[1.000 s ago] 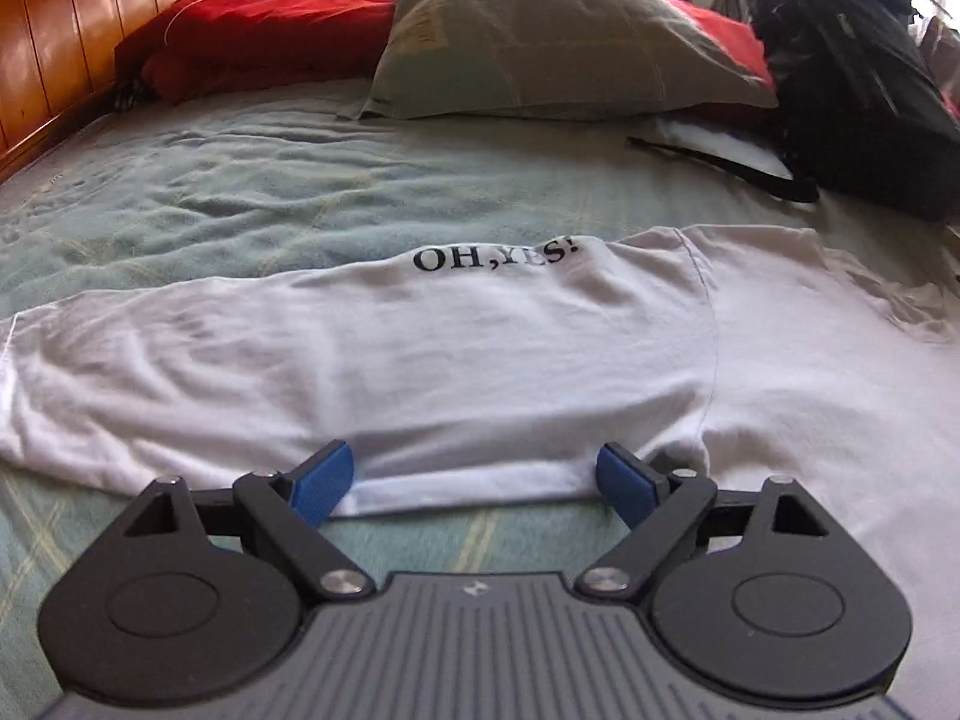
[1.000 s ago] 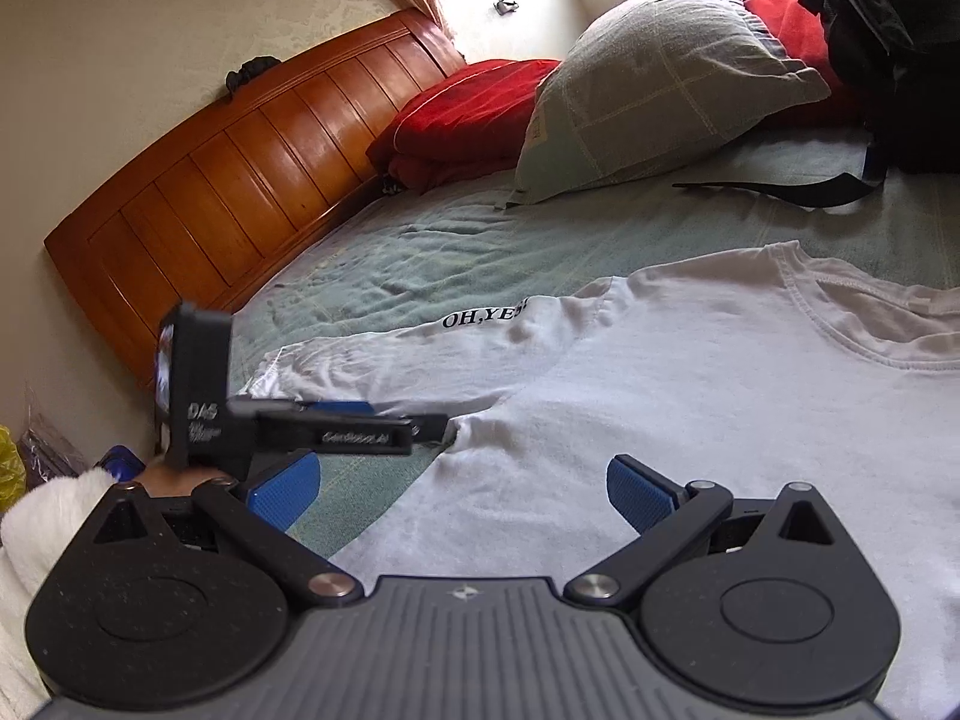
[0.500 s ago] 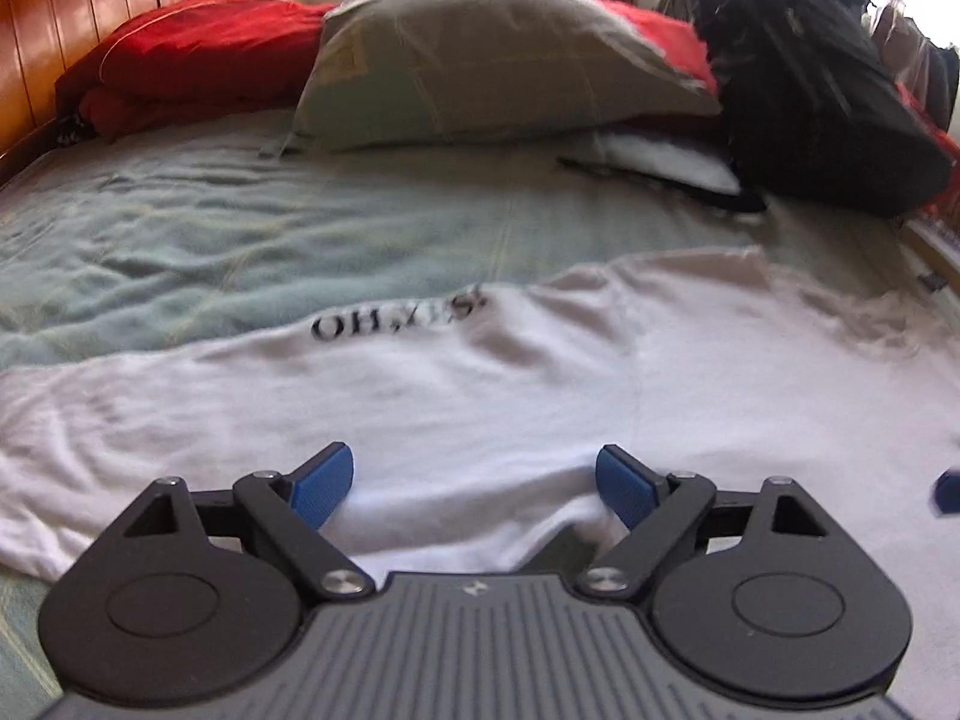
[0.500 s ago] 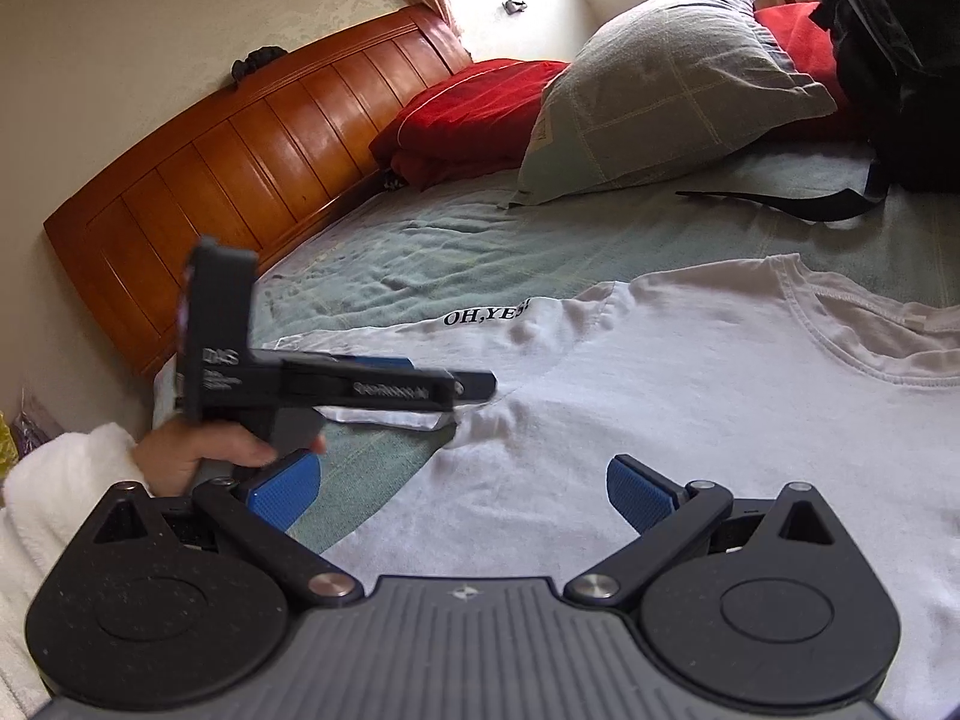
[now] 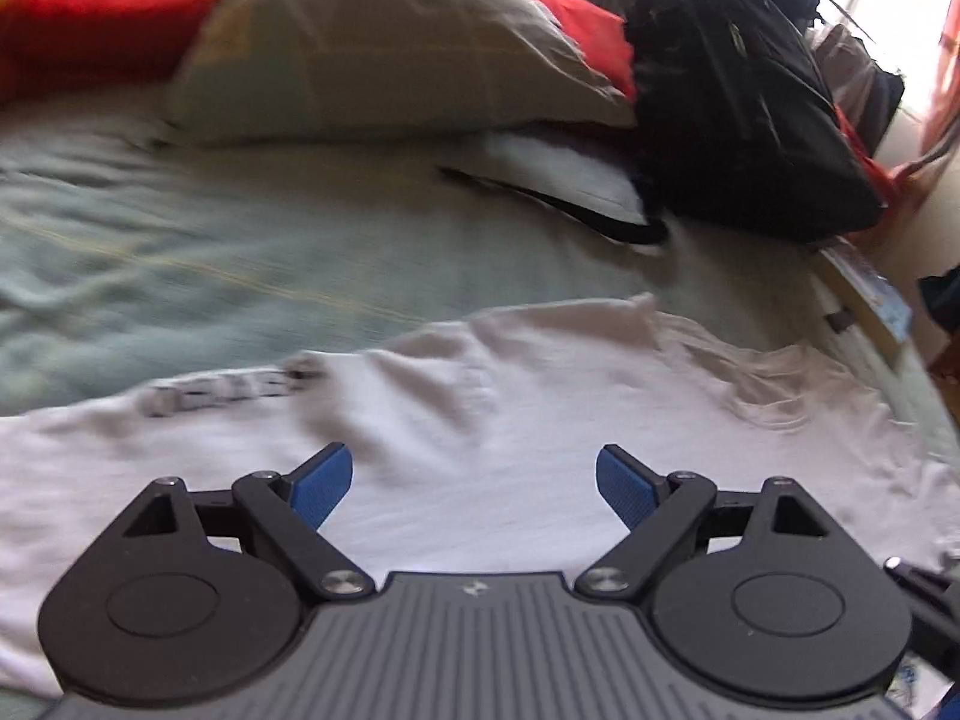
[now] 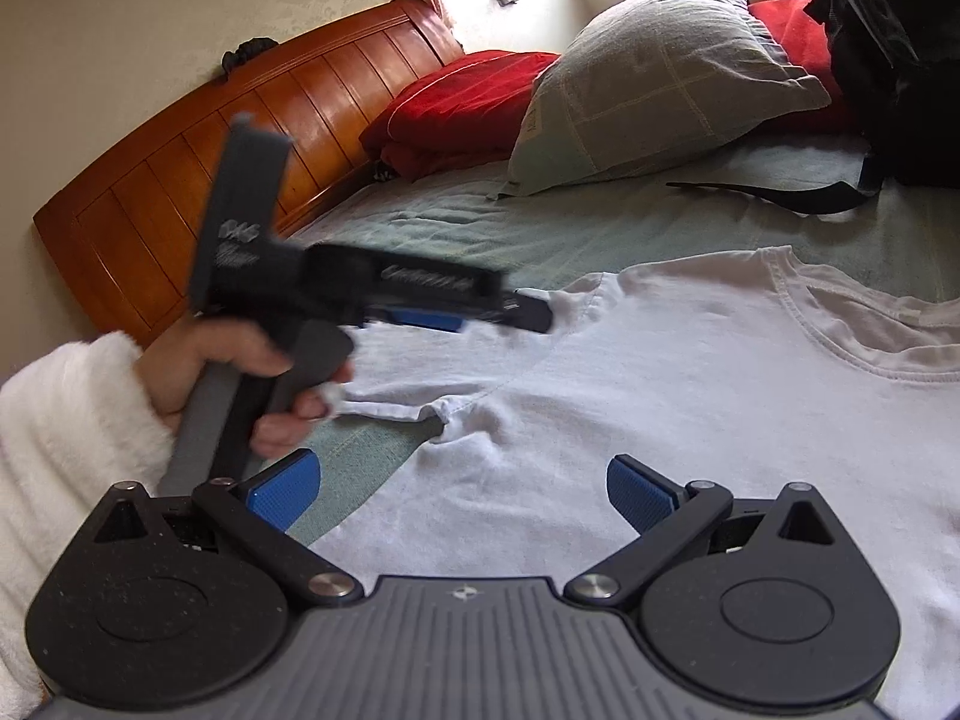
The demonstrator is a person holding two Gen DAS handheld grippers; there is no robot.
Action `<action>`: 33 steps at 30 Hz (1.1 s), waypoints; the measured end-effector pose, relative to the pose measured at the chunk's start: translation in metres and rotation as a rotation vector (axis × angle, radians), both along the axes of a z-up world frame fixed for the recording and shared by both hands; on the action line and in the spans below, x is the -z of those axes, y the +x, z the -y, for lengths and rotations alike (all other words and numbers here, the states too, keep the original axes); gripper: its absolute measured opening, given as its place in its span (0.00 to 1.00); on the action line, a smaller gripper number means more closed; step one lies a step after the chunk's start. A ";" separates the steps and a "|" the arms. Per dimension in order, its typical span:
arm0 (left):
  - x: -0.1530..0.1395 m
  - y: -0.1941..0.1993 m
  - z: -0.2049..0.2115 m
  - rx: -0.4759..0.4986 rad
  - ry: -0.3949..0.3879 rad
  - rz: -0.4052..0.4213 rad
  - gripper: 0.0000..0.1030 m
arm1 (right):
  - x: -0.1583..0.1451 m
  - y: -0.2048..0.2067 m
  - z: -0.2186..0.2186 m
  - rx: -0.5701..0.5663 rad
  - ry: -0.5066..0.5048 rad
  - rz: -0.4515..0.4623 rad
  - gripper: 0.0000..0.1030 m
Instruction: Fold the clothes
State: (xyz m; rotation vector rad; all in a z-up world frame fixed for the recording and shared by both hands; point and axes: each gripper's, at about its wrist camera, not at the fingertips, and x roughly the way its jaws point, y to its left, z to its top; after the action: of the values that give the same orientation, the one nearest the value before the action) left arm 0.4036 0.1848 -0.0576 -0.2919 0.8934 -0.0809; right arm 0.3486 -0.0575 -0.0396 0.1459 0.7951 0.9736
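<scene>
Both my tongs, left gripper (image 5: 474, 483) & right gripper (image 6: 462, 492), gape wide w/ nothing held, over the white tee (image 6: 690, 372).

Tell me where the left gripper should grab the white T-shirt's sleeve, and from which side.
Grip the hemmed cuff of the sleeve on the white T-shirt, probably coming in low from the bedspread side. That edge lies flat and free, pointing outward, so open fingers can slide one pad under it. The left gripper hangs open above it.
</scene>
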 end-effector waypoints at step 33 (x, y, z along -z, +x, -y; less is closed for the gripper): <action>-0.005 0.065 0.010 -0.050 -0.017 -0.023 0.87 | 0.012 0.008 0.001 0.024 -0.008 -0.038 1.00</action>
State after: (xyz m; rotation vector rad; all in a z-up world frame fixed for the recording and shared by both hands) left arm 0.4686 0.1747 -0.0523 -0.3315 0.9078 -0.0394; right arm 0.3568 -0.0589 -0.0515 0.1670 0.8305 0.9474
